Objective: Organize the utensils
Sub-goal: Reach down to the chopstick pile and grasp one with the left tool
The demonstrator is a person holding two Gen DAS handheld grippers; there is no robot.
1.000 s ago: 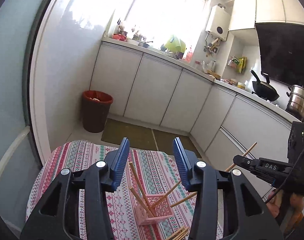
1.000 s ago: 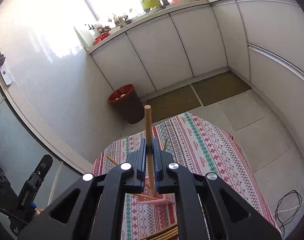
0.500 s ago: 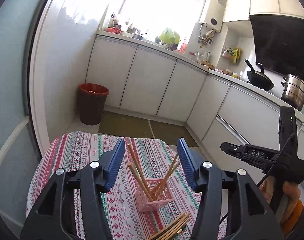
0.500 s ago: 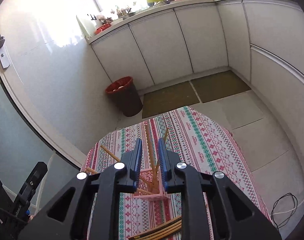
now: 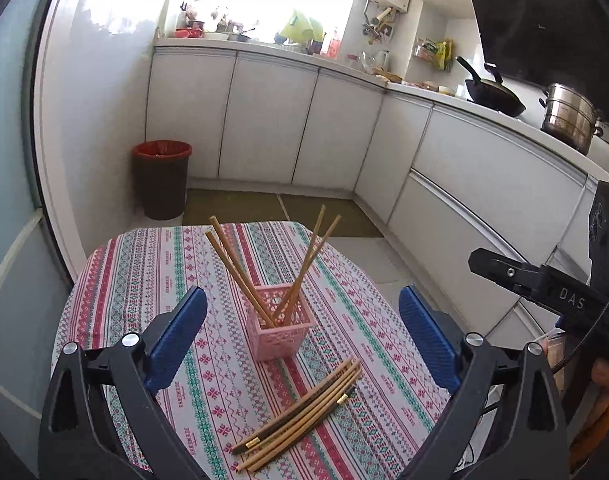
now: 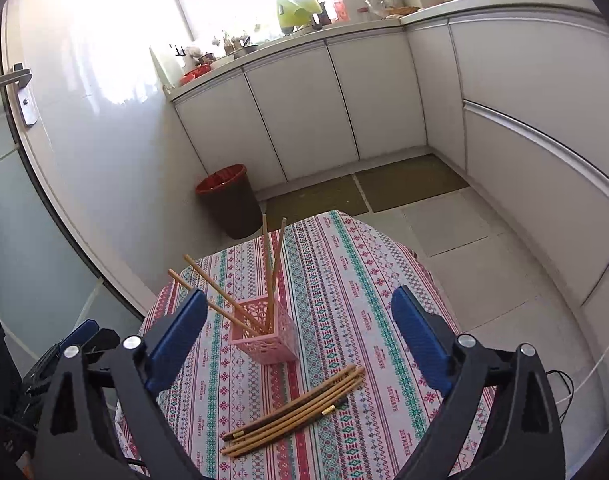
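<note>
Both tools empty. My left tool (image 5: 302,332) has its jaws opening wide, nothing pressed between the pads; the pink basket (image 5: 281,334) merely shows in the gap, further off on the tabletop (image 5: 144,264). My right tool (image 6: 298,330) likewise: jaws opening, nothing held.

Basket stands upright near the middle of the patterned cloth. Contents: four wooden chopsticks (image 5: 240,270), two leaning left, two leaning right, tips down in the basket and resting on its rim. They splay because the basket is short and wide-mouthed.

Remaining loose chopsticks (image 5: 300,412) lie flat in a rough bundle just in front of the basket, apart from it. Some have dark shafts with gold bands. Judgement: task partly done; the bundle is next, and both tools are spread ready for it.
</note>
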